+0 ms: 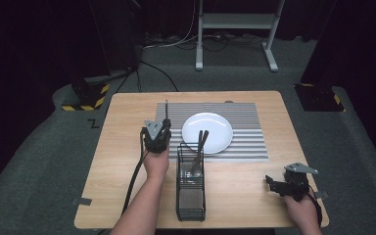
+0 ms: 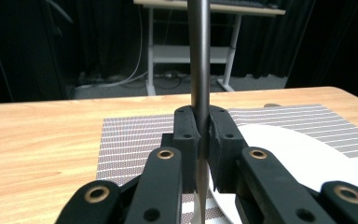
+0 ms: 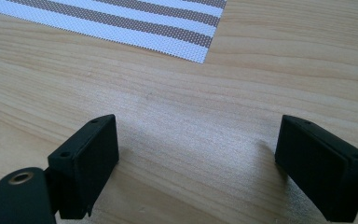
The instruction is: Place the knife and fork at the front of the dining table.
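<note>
My left gripper (image 1: 163,124) is shut on a dark-handled piece of cutlery (image 1: 166,110) whose handle sticks up past the jaws, at the left edge of the striped placemat (image 1: 245,117). In the left gripper view the handle (image 2: 199,56) rises between the closed jaws of the gripper (image 2: 201,126), with bright metal below; its working end is hidden. A white plate (image 1: 210,128) lies empty on the mat, right of that gripper. My right gripper (image 1: 271,182) rests open near the table's front right corner. Its jaws (image 3: 198,154) stand wide apart over bare wood.
A black wire cutlery basket (image 1: 190,196) stands at the front middle of the table, with several dark-handled utensils (image 1: 199,149) leaning out towards the plate. The placemat corner (image 3: 186,39) lies ahead of the right gripper. A white desk frame (image 1: 235,29) stands on the floor beyond.
</note>
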`<state>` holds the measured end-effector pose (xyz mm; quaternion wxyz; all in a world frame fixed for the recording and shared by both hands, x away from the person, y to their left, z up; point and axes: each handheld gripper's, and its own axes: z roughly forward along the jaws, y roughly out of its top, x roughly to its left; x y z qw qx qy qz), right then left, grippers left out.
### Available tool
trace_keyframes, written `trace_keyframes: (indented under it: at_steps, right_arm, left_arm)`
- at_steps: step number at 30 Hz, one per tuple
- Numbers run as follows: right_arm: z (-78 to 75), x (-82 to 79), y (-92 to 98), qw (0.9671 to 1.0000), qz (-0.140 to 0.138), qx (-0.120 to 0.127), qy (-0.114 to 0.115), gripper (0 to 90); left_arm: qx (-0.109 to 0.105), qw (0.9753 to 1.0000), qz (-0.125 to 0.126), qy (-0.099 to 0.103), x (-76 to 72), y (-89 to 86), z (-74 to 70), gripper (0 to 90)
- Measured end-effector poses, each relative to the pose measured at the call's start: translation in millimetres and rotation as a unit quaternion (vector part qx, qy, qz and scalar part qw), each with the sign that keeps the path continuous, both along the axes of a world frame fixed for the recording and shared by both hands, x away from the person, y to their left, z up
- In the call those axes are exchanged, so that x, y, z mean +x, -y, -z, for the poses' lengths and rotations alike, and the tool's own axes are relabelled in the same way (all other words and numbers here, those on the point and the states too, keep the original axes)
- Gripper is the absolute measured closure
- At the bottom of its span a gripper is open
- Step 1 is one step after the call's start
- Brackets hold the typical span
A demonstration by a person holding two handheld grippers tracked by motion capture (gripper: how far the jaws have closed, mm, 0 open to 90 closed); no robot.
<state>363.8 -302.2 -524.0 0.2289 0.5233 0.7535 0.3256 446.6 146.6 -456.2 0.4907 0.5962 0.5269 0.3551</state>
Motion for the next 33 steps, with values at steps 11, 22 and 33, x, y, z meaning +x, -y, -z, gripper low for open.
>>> trace_keyframes:
  at_steps: [11, 22, 33]
  right_arm:
    - [0.0, 0.1, -0.2, 1.0000, -0.005, -0.001, 0.001, 13.3]
    - [0.1, 0.6, 0.0, 0.9999, -0.013, 0.001, 0.001, 13.3]
    - [0.1, 0.4, -0.4, 0.9999, -0.013, 0.001, 0.000, 13.3]
  left_arm:
    - [-0.015, 0.9982, -0.015, -0.056, 34.4, 1.4, 8.3, 82.7]
    - [-0.029, 0.9942, -0.031, -0.098, 60.9, 3.8, 26.8, 82.8]
    - [-0.028, 0.9914, -0.043, -0.121, 72.1, 5.8, 38.9, 82.8]
